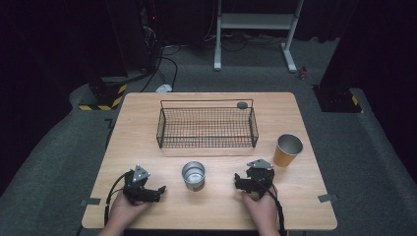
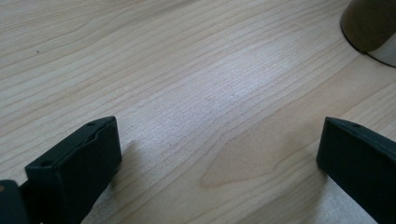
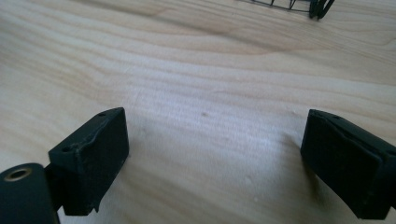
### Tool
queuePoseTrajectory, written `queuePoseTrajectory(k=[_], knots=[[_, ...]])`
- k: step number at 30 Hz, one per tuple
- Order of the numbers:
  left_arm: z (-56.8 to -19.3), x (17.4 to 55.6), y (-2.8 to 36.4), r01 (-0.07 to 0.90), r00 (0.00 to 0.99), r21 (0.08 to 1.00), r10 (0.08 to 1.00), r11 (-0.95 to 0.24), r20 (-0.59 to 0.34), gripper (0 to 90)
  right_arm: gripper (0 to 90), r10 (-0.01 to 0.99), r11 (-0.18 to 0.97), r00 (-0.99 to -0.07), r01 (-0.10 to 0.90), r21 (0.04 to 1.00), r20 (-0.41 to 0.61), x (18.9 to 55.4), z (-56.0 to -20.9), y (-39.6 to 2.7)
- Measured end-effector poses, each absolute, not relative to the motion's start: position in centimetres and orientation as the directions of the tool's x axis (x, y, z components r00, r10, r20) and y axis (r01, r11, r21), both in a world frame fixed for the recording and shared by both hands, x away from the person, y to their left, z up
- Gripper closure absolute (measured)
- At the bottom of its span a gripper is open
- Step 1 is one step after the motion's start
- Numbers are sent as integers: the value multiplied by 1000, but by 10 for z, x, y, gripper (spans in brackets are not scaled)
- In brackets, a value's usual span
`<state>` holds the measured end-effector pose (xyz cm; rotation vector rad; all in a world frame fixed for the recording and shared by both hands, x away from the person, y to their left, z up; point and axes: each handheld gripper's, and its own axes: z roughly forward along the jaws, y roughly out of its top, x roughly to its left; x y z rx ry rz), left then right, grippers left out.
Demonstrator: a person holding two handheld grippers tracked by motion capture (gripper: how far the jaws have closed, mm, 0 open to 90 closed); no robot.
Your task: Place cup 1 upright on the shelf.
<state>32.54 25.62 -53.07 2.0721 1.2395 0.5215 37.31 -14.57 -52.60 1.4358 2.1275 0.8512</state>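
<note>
- Desk [image 1: 147, 206]: light wood, and it carries everything. Both of the person's hands rest at its near edge, one gripper in each. Judged stage: the very start, since nothing is lifted and nothing is in the basket.
- Wire basket [image 1: 206, 127]: black mesh, sits toward the far middle of the desk, upright, nothing inside as far as the high view shows. A small dark round thing [image 1: 242, 104] lies by its far right corner; I cannot tell whether it touches the wire. One basket corner [image 3: 320, 7] shows at the top of the right gripper view.
- Left gripper [image 1: 160, 189]: near left, jaws released and standing wide, bare wood between them in the left gripper view, nothing held.
- Right gripper [image 1: 237, 181]: near right, jaws likewise spread apart over bare wood, nothing held.
- Paper cup [image 1: 288, 150]: brown outside, pale inside, upright near the right edge of the desk, well clear of the basket and beyond the right gripper.
- Metal cup [image 1: 193, 175]: the thing nearest both grippers; stands upright and open-mouthed between them, just in front of the basket's near side. Its base edges into the top right of the left gripper view [image 2: 371, 28].
- Left to do, by my judgement: everything, meaning close in on a cup, grip it, carry it. The likely snag is the basket's near wall, which a cup would have to clear; otherwise the path between grippers and metal cup is open.
</note>
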Motion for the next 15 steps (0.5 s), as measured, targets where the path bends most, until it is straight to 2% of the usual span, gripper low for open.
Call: queuePoseTrajectory(k=[4, 15], knots=[[-530, 323, 256, 598, 480, 727, 877, -339, 14, 82, 82, 935, 266, -354, 665, 698, -19, 372, -526, -144], [-530, 328, 259, 607, 491, 717, 871, -343, 1, 46, 82, 930, 274, -366, 662, 698, -18, 362, -526, -147]])
